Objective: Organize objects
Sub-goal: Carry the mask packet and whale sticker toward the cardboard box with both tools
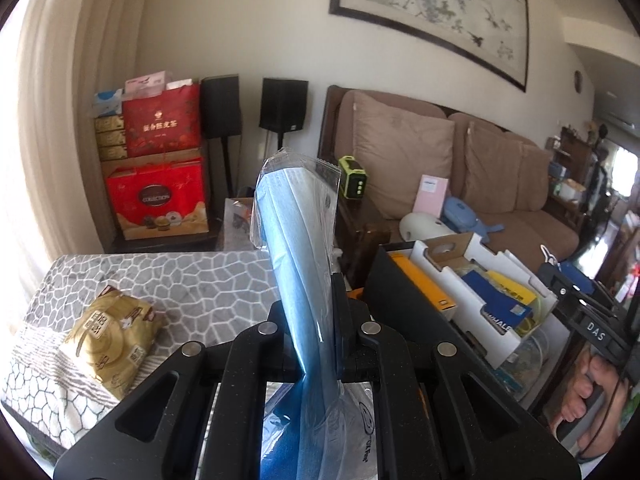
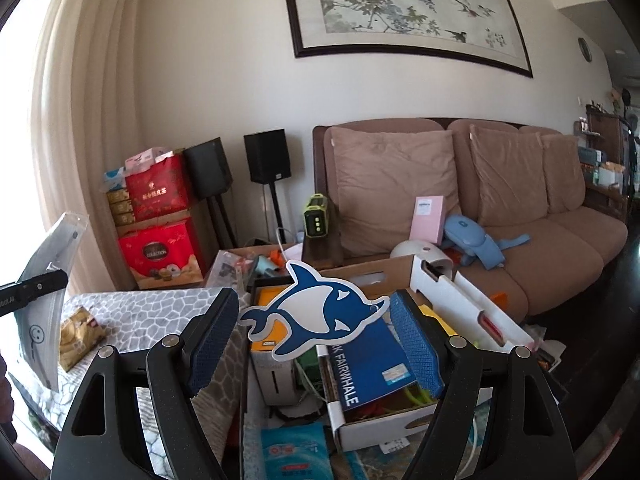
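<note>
Cream walls, a long framed ink painting (image 2: 404, 12) and a brown sofa (image 2: 500, 216) are filling the background I am looking at, with two black speakers (image 2: 267, 161) standing beside the sofa's left arm and red gift boxes (image 1: 158, 200) stacking up in the corner by the curtain. Closer in, I am seeing a bench with a grey pebble-pattern cover (image 1: 180, 280); a gold snack packet (image 1: 114, 340) is lying near its left edge.

Just beside the bench's right edge, a white cardboard box (image 2: 400, 420) is sitting full of things: a blue booklet (image 2: 368, 364) is leaning inside it, and an orange-topped carton (image 1: 424, 290) is standing by the box's left wall.

My left gripper (image 1: 316, 320) is pinching a clear-wrapped blue face mask pack (image 1: 296, 216); the jaws are nearly together on it and the pack is sticking up and forward, held in the air above the bench's right end. In the right wrist view the same pack is showing at the far left, clamped in black fingers.

My right gripper (image 2: 320, 340) is standing wide, its blue textured pads (image 2: 416, 344) well apart. A blue-and-white dolphin cutout (image 2: 316, 312) is showing between the fingers, over the box; I cannot tell whether either pad is touching it.
</note>
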The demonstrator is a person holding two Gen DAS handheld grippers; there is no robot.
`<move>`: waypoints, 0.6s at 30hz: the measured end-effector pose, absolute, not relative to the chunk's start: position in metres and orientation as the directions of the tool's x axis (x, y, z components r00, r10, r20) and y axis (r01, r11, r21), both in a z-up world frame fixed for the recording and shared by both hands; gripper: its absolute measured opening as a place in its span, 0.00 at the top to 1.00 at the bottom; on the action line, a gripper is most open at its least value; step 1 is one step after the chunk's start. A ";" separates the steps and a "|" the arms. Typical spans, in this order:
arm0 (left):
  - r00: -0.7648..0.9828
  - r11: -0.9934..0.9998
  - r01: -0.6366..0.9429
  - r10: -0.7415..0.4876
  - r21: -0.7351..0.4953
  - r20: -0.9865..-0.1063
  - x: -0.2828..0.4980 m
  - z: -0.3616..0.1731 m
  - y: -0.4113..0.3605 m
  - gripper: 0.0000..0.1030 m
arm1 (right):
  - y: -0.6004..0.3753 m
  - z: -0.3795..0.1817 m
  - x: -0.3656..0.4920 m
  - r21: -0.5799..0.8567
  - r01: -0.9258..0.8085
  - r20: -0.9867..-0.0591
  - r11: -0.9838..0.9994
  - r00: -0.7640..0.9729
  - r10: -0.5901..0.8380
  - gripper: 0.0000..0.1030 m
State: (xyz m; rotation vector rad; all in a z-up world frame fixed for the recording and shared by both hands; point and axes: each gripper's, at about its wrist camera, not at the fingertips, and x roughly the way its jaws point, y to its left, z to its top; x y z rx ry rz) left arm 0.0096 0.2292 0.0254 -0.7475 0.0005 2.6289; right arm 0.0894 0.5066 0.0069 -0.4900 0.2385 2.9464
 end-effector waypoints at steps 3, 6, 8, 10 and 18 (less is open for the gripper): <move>-0.757 -0.909 -0.393 0.407 -0.141 -0.511 0.007 0.027 0.233 0.91 | 0.512 0.008 0.091 0.146 -0.170 -0.332 -0.975 -0.937 0.113 0.23; -0.756 -0.905 -0.399 0.417 -0.150 -0.505 0.006 0.029 0.237 0.91 | 0.516 0.009 0.093 0.151 -0.179 -0.326 -0.972 -0.938 0.122 0.23; -0.754 -0.901 -0.407 0.424 -0.150 -0.502 0.006 0.030 0.241 0.91 | 0.518 0.010 0.095 0.154 -0.186 -0.322 -0.970 -0.938 0.129 0.23; -0.748 -0.897 -0.415 0.433 -0.154 -0.503 0.006 0.031 0.246 0.91 | 0.521 0.010 0.095 0.159 -0.191 -0.322 -0.969 -0.937 0.132 0.23; -0.736 -0.885 -0.439 0.454 -0.157 -0.501 0.005 0.032 0.259 0.91 | 0.528 0.010 0.097 0.183 -0.196 -0.323 -0.963 -0.938 0.130 0.23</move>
